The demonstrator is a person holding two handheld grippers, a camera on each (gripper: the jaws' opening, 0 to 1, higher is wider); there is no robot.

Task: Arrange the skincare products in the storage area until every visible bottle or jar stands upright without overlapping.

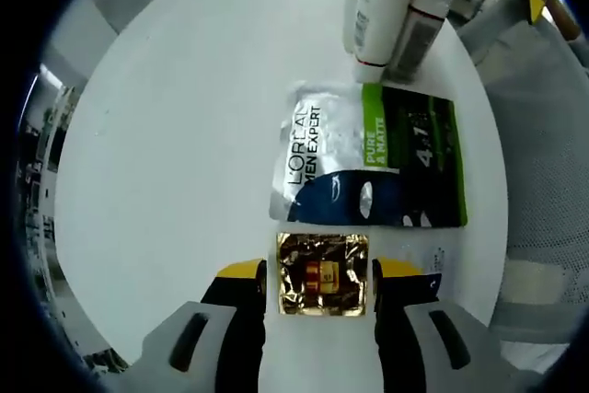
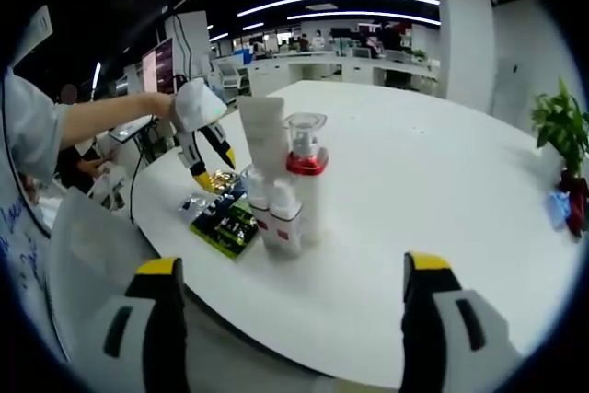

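White round table, carrying all items listed.

Left gripper: yellow-tipped black jaws set either side of a gold foil sachet, lying flat near the table edge. Whether the tips press the sachet or merely flank it: cannot tell. In the right gripper view, same gripper at the far left edge of the table, held by a gloved hand, tips down at the gold sachet.

L'Oreal Men Expert mask packet: silver, green and dark blue, lying flat just beyond the gold sachet, touching or nearly so. In the right gripper view, packet flat at the near-left edge, beside the upright group.

Small white-and-blue sachet: flat, partly hidden behind the left gripper's right jaw.

White tube: upright on its cap just beyond the mask packet. Clear-capped bottle touching or just beside it.

Upright group, right gripper view: tall white tube, pump bottle with red collar and clear cap, white bottle with red band; all standing, packed close, contact between them unclear.

Right gripper: jaws wide apart, nothing between them, at the near table edge, well apart from the group.

Potted plant: at the far right.
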